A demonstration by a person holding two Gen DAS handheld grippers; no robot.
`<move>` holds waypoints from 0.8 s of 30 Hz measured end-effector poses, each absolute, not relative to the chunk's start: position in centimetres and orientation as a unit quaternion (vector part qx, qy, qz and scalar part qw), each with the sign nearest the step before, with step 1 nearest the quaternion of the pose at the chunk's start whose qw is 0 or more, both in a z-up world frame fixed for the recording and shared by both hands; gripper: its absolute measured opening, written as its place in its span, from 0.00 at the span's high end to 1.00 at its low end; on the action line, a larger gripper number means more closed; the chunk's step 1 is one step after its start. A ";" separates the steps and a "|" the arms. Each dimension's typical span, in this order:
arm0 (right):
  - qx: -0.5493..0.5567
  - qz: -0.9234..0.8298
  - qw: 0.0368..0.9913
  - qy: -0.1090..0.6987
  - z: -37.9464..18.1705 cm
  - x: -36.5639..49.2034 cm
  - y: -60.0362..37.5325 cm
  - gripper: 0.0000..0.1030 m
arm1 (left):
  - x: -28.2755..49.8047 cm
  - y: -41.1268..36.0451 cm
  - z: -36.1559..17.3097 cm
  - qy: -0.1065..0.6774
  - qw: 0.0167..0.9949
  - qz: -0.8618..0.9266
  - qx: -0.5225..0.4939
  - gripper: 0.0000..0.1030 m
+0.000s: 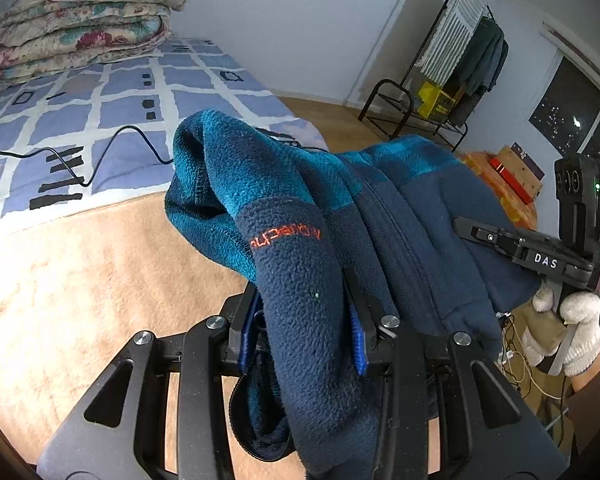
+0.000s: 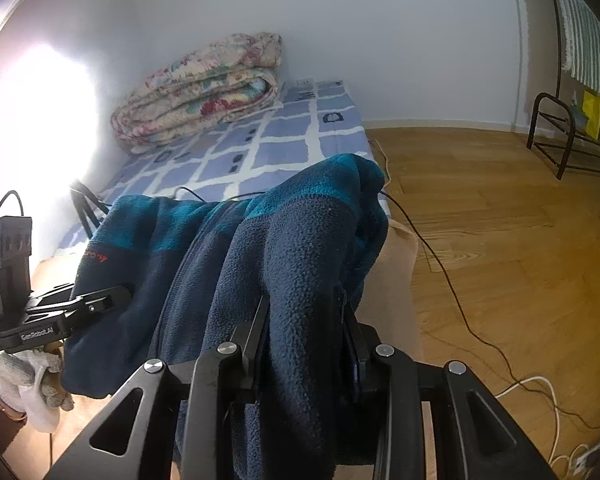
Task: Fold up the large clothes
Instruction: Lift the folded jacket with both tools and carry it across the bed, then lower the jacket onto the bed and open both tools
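A navy and teal fleece jacket (image 1: 400, 200) with a front zip and small orange logo hangs bunched between both grippers, lifted above the tan blanket (image 1: 80, 280) on the bed. My left gripper (image 1: 306, 320) is shut on a navy fold of the jacket (image 2: 236, 248). My right gripper (image 2: 304, 320) is shut on another navy fold of it. The right gripper also shows at the right of the left wrist view (image 1: 472, 232), its fingers buried in the fleece. The left gripper shows at the left of the right wrist view (image 2: 120, 294).
The bed has a blue checked sheet (image 1: 120, 112) with a folded floral quilt (image 1: 76, 16) at its head and a black cable (image 1: 140, 136) across it. A clothes rack (image 1: 460, 60) stands by the wall. Wooden floor (image 2: 480, 200) with cables lies beside the bed.
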State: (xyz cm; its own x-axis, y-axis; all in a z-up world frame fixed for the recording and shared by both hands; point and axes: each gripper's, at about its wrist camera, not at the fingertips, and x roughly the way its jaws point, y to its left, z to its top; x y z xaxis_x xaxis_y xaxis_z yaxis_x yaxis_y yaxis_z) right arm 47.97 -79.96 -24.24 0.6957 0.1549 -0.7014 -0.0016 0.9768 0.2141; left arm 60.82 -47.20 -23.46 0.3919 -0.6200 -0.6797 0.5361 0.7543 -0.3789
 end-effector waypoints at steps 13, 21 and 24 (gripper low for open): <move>0.127 0.009 0.902 0.412 -27.6 49.5 -82.5 0.58 | 61.3 -47.0 -25.1 0.434 0.838 -0.330 -0.030 0.64; 0.097 -0.045 0.906 0.410 -27.1 48.6 -82.0 0.40 | 60.1 -46.7 -24.8 0.440 0.845 -0.304 -0.015 0.44; 0.089 -0.051 0.906 0.410 -26.7 48.1 -81.4 0.36 | 59.2 -46.0 -24.3 0.433 0.849 -0.302 -0.010 0.40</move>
